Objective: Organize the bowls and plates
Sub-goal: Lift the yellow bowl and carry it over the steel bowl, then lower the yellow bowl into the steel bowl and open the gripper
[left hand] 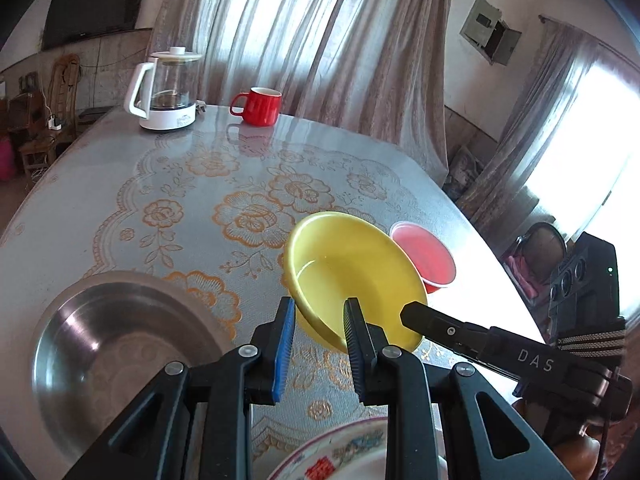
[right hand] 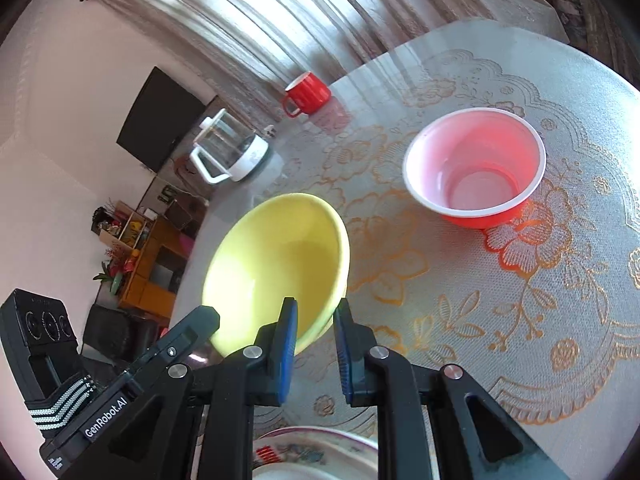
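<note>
A yellow bowl point(left hand: 352, 272) is held tilted above the table, gripped by both grippers. My left gripper point(left hand: 320, 322) is shut on its near rim, one finger inside and one outside. My right gripper point(right hand: 316, 320) is shut on the opposite rim of the same bowl point(right hand: 276, 264); its finger point(left hand: 440, 326) shows in the left wrist view. A red bowl with a white rim point(right hand: 476, 164) stands on the table beyond, also in the left wrist view point(left hand: 426, 256). A steel bowl point(left hand: 116, 352) sits at the left. A patterned plate point(left hand: 340, 456) lies below the grippers, also in the right wrist view point(right hand: 312, 456).
A round table point(left hand: 120, 184) with a floral lace cloth under glass. A glass kettle with a white handle point(left hand: 168, 88) and a red mug point(left hand: 258, 106) stand at its far edge. Curtains point(left hand: 312, 40) hang behind. Chairs and furniture stand around the table.
</note>
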{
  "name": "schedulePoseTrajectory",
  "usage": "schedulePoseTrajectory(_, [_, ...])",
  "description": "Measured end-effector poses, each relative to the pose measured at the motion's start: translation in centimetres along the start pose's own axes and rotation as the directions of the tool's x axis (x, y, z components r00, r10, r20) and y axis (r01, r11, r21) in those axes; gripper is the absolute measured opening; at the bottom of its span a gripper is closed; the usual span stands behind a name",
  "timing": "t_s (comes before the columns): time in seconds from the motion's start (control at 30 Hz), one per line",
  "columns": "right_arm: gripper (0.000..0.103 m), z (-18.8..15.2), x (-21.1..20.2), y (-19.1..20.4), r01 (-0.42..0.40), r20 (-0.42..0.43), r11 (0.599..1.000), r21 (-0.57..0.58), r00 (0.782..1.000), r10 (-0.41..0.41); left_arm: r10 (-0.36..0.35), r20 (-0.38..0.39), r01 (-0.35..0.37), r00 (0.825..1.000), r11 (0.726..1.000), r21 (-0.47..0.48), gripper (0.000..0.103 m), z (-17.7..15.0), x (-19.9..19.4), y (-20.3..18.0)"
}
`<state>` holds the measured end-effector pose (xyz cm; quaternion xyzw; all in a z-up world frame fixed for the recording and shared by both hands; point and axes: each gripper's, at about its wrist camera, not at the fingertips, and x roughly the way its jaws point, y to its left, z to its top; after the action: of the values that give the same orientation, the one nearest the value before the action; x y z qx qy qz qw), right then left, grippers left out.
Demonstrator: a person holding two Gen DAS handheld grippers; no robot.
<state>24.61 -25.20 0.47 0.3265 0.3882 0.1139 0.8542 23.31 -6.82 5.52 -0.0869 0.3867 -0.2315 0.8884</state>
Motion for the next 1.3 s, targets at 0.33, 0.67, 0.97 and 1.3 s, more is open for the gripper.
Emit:
schedulePoseTrajectory(0.33, [0.017,-2.8,0.2,4.8,-0.065,-0.037,0.994,-0.084,0.997,0.062,0.044,0.085,-0.038,0.995,0.996,-0.079,0.025,-2.6,-6.1,4.2])
schedulePoseTrajectory(0.67, [0.017,-5.4,2.8,9.7,-0.115,-0.104,0.981,-0.156,0.99,0.099,0.104,0.114,-0.083,0.988,0.981,-0.175,0.025,-5.5,-9.7,9.5])
schedulePoseTrajectory(0.97, [0.017,-7.4,6.3,12.0,-0.103,-0.179,0.975,-0.199,0.982,0.067,0.144,0.08,-0.122,0.986,0.963,-0.239,0.025,-7.0,-9.0,13.0])
schedulePoseTrajectory(1.3, [0.019,-8.5,8.9,12.5,-0.029,-0.222,0.969,-0.245,0.975,-0.027,0.159,0.052,-0.141,0.986,0.956,-0.257,0.025,-7.6,-7.1,14.3])
